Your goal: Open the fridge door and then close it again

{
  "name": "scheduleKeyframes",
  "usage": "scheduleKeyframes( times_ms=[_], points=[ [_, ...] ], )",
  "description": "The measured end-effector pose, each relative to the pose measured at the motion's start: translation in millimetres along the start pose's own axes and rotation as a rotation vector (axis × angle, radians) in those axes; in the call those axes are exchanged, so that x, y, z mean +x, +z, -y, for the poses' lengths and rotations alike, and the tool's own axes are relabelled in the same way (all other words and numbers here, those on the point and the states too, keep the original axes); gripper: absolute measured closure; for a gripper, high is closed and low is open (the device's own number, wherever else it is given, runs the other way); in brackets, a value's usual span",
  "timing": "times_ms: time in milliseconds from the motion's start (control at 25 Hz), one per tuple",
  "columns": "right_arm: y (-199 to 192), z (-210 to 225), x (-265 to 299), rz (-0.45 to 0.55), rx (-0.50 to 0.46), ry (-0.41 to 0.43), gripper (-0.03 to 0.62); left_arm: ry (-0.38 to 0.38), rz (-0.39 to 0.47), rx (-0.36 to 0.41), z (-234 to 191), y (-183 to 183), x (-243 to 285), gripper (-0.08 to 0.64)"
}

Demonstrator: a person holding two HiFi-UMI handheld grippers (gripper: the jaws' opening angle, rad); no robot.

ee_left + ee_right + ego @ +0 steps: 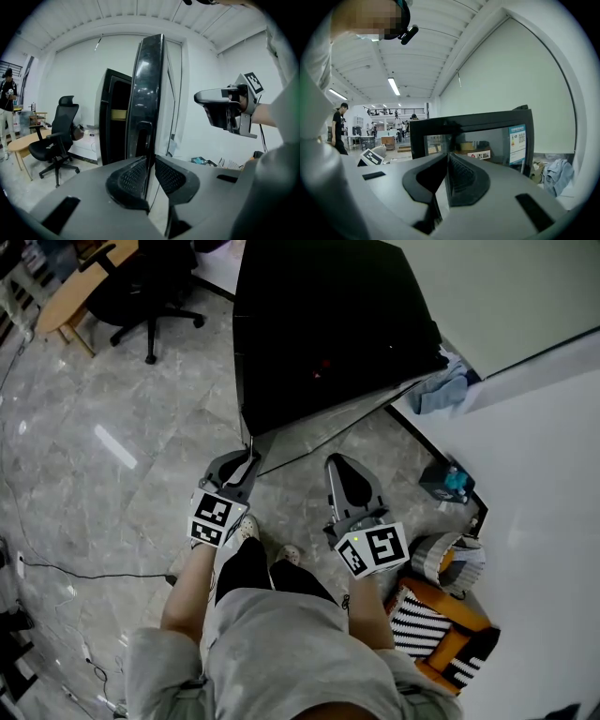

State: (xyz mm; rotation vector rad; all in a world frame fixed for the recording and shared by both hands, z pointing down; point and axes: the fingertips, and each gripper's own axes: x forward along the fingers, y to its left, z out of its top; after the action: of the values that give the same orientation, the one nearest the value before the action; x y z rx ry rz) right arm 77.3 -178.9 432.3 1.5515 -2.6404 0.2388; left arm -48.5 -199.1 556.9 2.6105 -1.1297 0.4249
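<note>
— Since the tall shiny black fridge door [149, 93] already stands out from the black fridge [328, 324], which step is this?

— I think the opening part is about done. The dark inside of the fridge shows to the left of the door. Closing looks like the next job.

— Where is the fridge?

— It stands on the grey shiny floor [112, 409], at the floor's edge by the white wall [487, 296].

— What do the hands have?

— The left hand-held gripper [151, 159] has its jaws nearly together. They look pinched on the door's thin free edge. The right hand-held gripper [446, 154] has its jaws together on nothing, out beside the door.

— Which way does the door point?

— Its long side goes straight up and down. Its thin edge points at the person. Its glass face, with the blue and white paper sticker [517, 143], looks toward the right hand-held gripper.

— So what next?

— Hold the pinch and swing that edge gently back until the door meets the fridge.
</note>
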Motion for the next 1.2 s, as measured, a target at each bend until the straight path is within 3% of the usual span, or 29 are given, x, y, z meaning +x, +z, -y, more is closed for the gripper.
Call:
scheduleKeyframes(
  times_ms=[1200],
  points=[
    [14.6,1.0,-113.0,0.064,-0.022,0.038,0.566,0.060,0.018,-0.032,139.8,-25.7,-27.0,0.520]
  ],
)
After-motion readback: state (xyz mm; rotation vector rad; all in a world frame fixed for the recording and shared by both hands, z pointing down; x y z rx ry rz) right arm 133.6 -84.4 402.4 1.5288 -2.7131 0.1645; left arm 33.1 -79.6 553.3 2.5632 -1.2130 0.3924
